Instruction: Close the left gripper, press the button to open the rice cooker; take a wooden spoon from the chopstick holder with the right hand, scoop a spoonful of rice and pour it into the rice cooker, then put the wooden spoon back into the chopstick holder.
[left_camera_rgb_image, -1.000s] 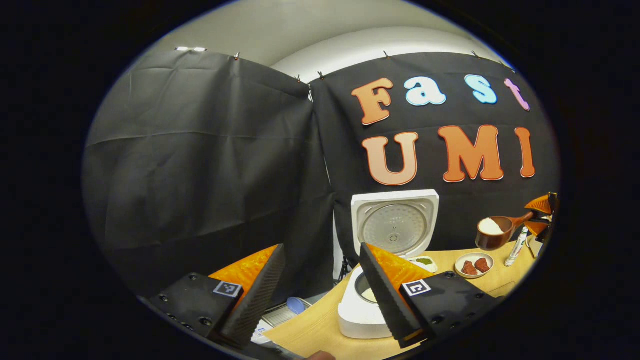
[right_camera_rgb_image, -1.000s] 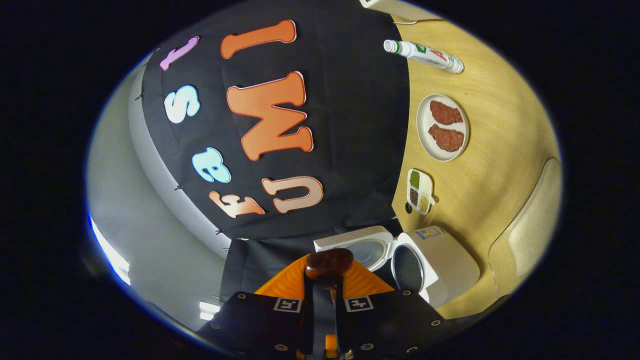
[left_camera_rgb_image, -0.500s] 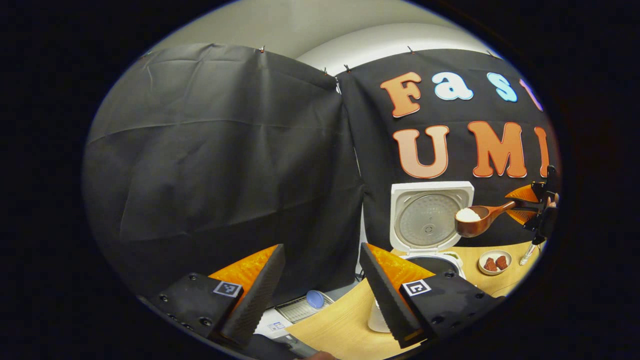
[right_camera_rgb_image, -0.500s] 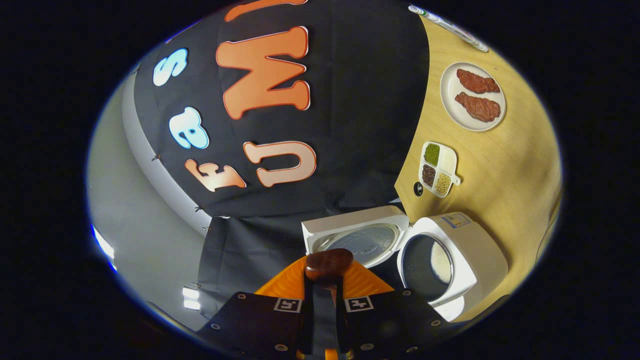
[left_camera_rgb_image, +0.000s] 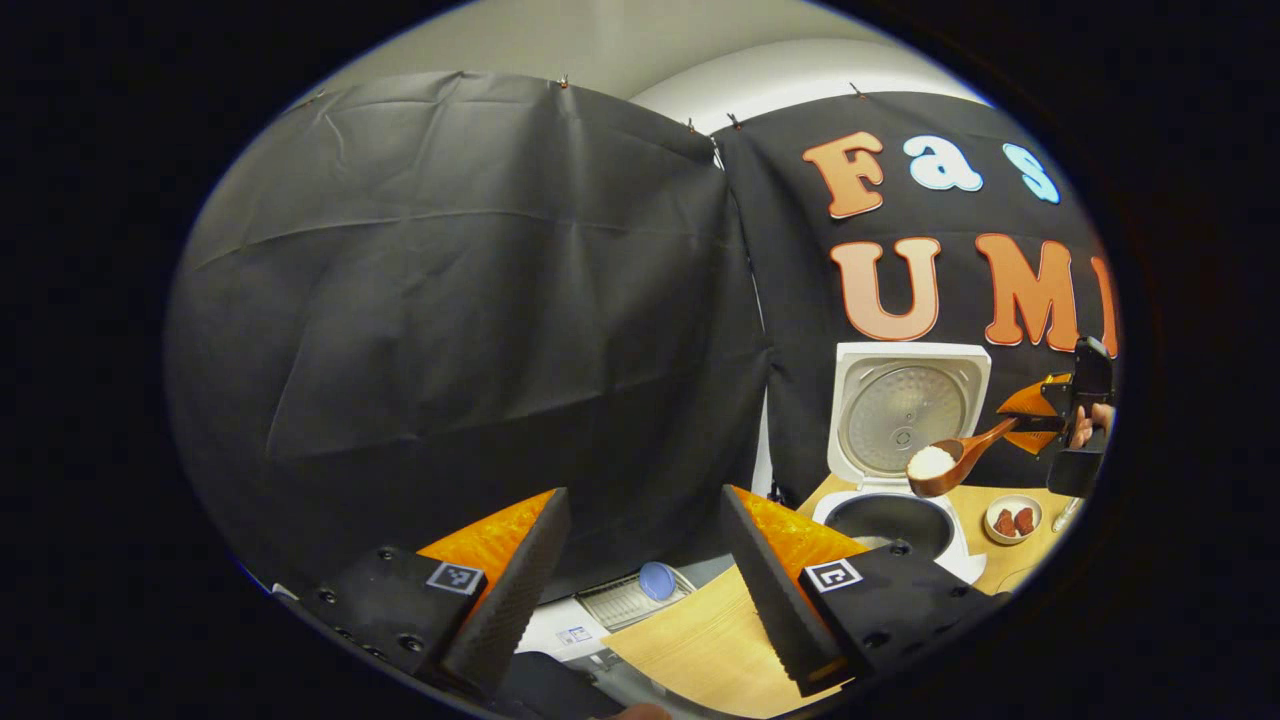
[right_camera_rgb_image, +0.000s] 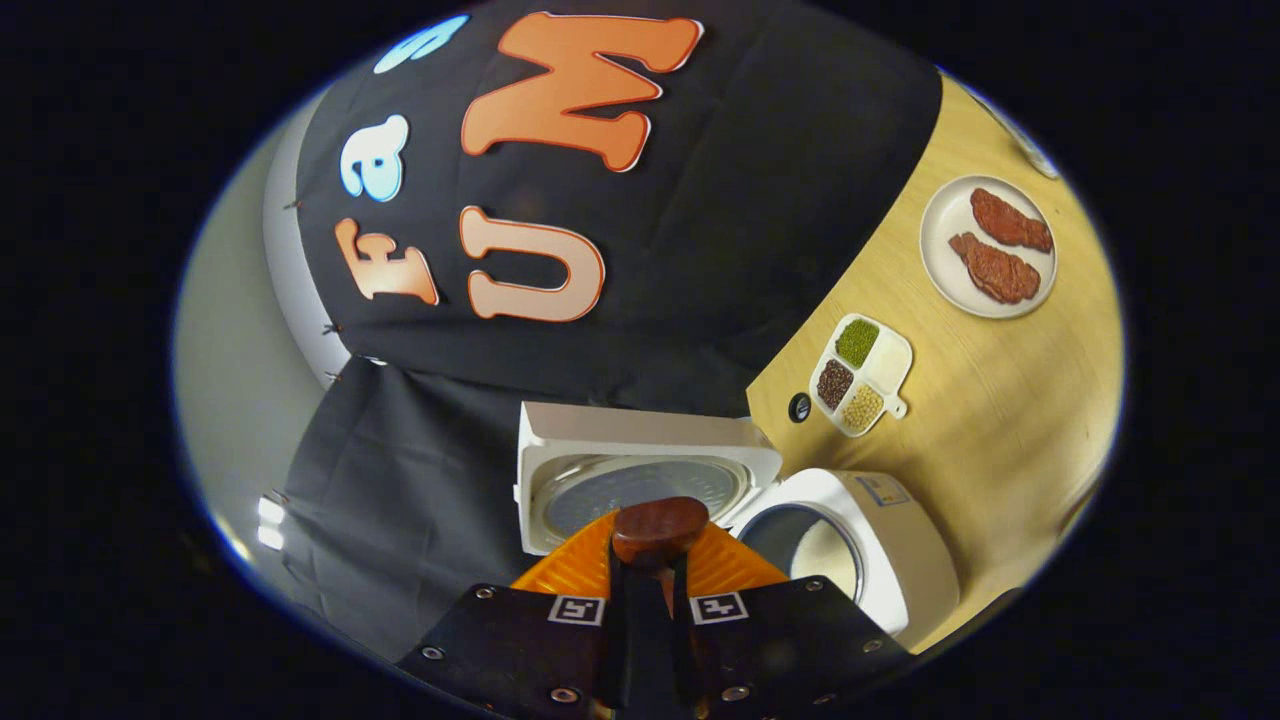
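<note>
The white rice cooker (left_camera_rgb_image: 960, 560) stands on the wooden table with its lid (left_camera_rgb_image: 905, 405) raised upright. In the left gripper view my right gripper (left_camera_rgb_image: 1035, 422) is shut on the handle of a wooden spoon (left_camera_rgb_image: 960, 462). The spoon's bowl, heaped with white rice (left_camera_rgb_image: 930, 461), hangs level just above the open pot. My left gripper (left_camera_rgb_image: 643, 492) is open and holds nothing, well left of the cooker. In the right gripper view the right gripper (right_camera_rgb_image: 655, 548) clamps the spoon's handle end (right_camera_rgb_image: 658, 525), with the cooker (right_camera_rgb_image: 900, 560) and lid (right_camera_rgb_image: 640, 450) close ahead.
A plate with two meat pieces (right_camera_rgb_image: 945, 280) and a divided dish of beans (right_camera_rgb_image: 890, 355) lie on the table (right_camera_rgb_image: 1000, 420) beyond the cooker. A small black round thing (right_camera_rgb_image: 799, 407) sits by the dish. A white device with a blue disc (left_camera_rgb_image: 657, 580) lies past the table's left edge.
The spoon with rice has travelled left and down, from over the plate to just above the cooker's pot. My left gripper has swung left, still open.
</note>
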